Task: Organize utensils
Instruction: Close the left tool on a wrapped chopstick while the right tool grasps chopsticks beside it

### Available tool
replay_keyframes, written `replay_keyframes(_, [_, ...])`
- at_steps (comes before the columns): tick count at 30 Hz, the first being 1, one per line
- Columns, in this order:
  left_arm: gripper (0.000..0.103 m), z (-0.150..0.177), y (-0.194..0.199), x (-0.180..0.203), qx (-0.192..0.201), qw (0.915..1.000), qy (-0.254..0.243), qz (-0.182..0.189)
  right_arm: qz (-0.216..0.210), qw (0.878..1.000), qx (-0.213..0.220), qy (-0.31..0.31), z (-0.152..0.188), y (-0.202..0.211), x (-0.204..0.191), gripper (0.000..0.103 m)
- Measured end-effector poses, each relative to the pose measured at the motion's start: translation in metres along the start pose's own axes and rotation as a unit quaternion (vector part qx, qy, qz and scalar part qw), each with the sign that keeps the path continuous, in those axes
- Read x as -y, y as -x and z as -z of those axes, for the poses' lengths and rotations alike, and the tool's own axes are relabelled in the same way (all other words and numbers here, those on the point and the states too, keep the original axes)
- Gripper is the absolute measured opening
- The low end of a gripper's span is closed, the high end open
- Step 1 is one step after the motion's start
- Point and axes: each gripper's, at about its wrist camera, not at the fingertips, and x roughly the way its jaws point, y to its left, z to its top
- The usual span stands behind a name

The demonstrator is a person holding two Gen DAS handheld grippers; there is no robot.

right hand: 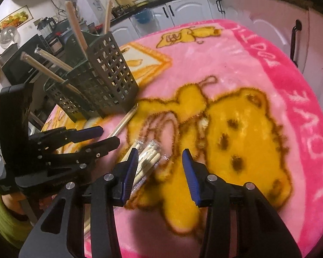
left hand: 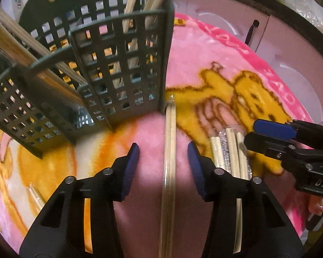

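A dark grid-walled utensil caddy (left hand: 122,68) (right hand: 109,71) stands on the pink bear blanket (left hand: 204,64) with several wooden chopsticks upright in it. One plastic-wrapped chopstick pair (left hand: 169,133) (right hand: 125,124) lies from the caddy's corner toward me. My left gripper (left hand: 163,165) (right hand: 109,135) straddles it, open, with gaps on both sides of the pair. A bundle of wrapped chopsticks (left hand: 230,150) (right hand: 149,157) lies just to the right. My right gripper (right hand: 160,169) (left hand: 250,132) hovers open over the bundle's near end; the bundle sits by its left pad, partly hidden behind it.
Another wrapped pair (left hand: 34,193) lies on the blanket at lower left. White cabinets with black handles (right hand: 295,40) stand beyond the blanket's far edge. A cluttered kitchen counter (right hand: 140,2) runs behind the caddy. A green sleeve (right hand: 2,215) shows at the lower left.
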Motion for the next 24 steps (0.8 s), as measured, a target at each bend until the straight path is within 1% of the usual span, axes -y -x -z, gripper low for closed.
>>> replay_keyframes(2, [0.034,0.001,0.000,0.000,0.001,1.0000,-0.001,0.000,-0.002,1.000,-0.005,-0.005,-0.001,-0.005,0.000,0.041])
replay_keyframes(4, [0.023,0.003,0.002,-0.002,0.002,1.0000,-0.003,0.002,0.000,1.000,-0.004,0.000,-0.001,-0.006,0.000,0.037])
replay_keyframes(5, [0.020,0.003,0.003,-0.001,0.002,1.0000,-0.005,0.002,0.000,1.000,-0.003,-0.001,-0.001,-0.006,0.000,0.029])
replay_keyframes(6, [0.016,0.004,0.004,-0.001,0.003,1.0000,-0.009,0.001,-0.003,1.000,-0.003,-0.004,-0.001,-0.007,0.002,0.023])
replay_keyframes(7, [0.011,0.004,0.004,0.001,0.003,0.9999,-0.011,0.003,-0.004,1.000,-0.003,-0.008,-0.001,-0.007,0.005,0.021])
replay_keyframes(9, [0.007,0.006,0.005,0.001,-0.002,0.9998,-0.008,0.016,-0.004,1.000,0.002,-0.011,-0.002,-0.004,0.009,0.007])
replay_keyframes(11, [0.007,0.011,0.010,0.004,-0.006,0.9996,-0.014,0.025,0.003,1.000,0.009,-0.009,-0.001,0.000,0.012,0.003])
replay_keyframes(13, [0.007,0.016,0.013,0.006,-0.011,0.9992,-0.022,0.032,0.008,1.000,0.014,-0.008,-0.001,0.004,0.015,0.003])
replay_keyframes(17, [0.007,0.017,0.018,0.012,-0.011,0.9989,-0.034,0.031,0.013,1.000,0.015,-0.019,-0.002,0.007,0.023,0.002])
replay_keyframes(19, [0.008,0.013,0.017,0.013,-0.009,0.9991,-0.037,0.021,0.015,1.000,0.012,-0.016,-0.001,0.007,0.022,0.002])
replay_keyframes(21, [0.018,0.006,0.014,0.013,-0.009,0.9992,-0.036,0.013,0.011,1.000,0.006,-0.018,-0.002,0.006,0.022,0.003])
replay_keyframes(24, [0.021,-0.004,0.007,0.013,-0.013,0.9992,-0.037,0.004,0.010,1.000,0.001,-0.022,-0.002,0.006,0.024,0.004])
